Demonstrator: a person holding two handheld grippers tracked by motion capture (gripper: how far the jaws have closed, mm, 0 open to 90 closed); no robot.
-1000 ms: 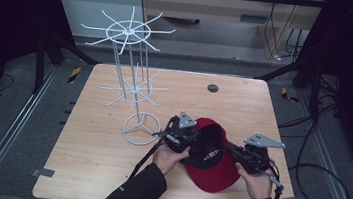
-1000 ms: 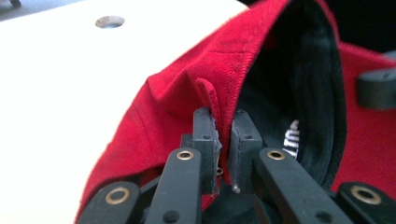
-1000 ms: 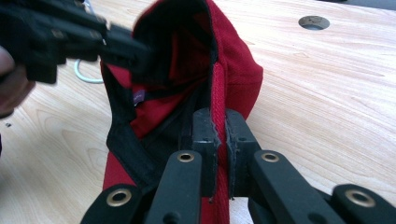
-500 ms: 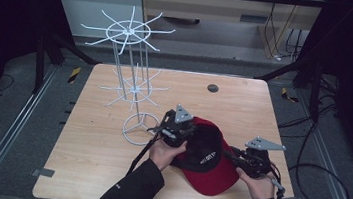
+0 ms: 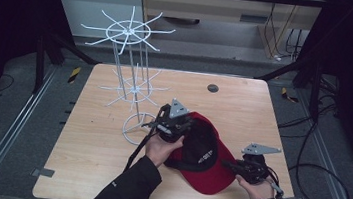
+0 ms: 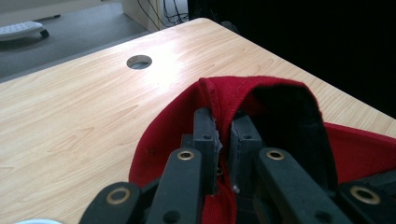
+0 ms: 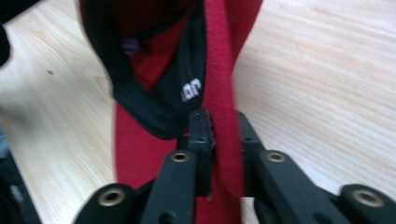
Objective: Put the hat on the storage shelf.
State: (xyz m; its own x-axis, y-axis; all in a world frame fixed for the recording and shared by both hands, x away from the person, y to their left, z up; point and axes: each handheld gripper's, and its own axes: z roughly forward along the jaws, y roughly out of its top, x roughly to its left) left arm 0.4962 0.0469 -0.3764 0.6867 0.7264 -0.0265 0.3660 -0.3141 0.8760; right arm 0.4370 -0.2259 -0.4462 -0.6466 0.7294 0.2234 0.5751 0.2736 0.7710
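With left claw (image 6: 223, 126) pinched shut on the red rim of the cap (image 5: 202, 175), and right claw (image 7: 223, 122) pinched on the brim's edge, treat the load as one soft piece shared by two grips. Note where it sits: near the front middle of the table (image 5: 248, 113), just right of the base of the rack (image 5: 134, 125), open side up, black lining showing. Cannot tell whether fully clear of the wood or resting on it under the brim.

Judging by that rack close by, expect a hang on one of its prongs as the step in hand. To do it well:

- Lift with both claws together and level; avoid pulling them apart, since stretched fabric may slide out of a thin edge grip.
- Check the left grip in the left gripper view: only a narrow lip of cloth between the jaws, so squeeze firmly and move slowly.
- Lead with left claw (image 5: 177, 128), nearest the rack; let right claw (image 5: 231, 165) follow and merely steady the brim.
- Approach a prong from its free end, the opening at the cap's back or its rim facing the tip.
- Steer wide of the thin wires; a knock could tip the stand.
- Release the right side first, then the left, only once the cloth bears on the wire.
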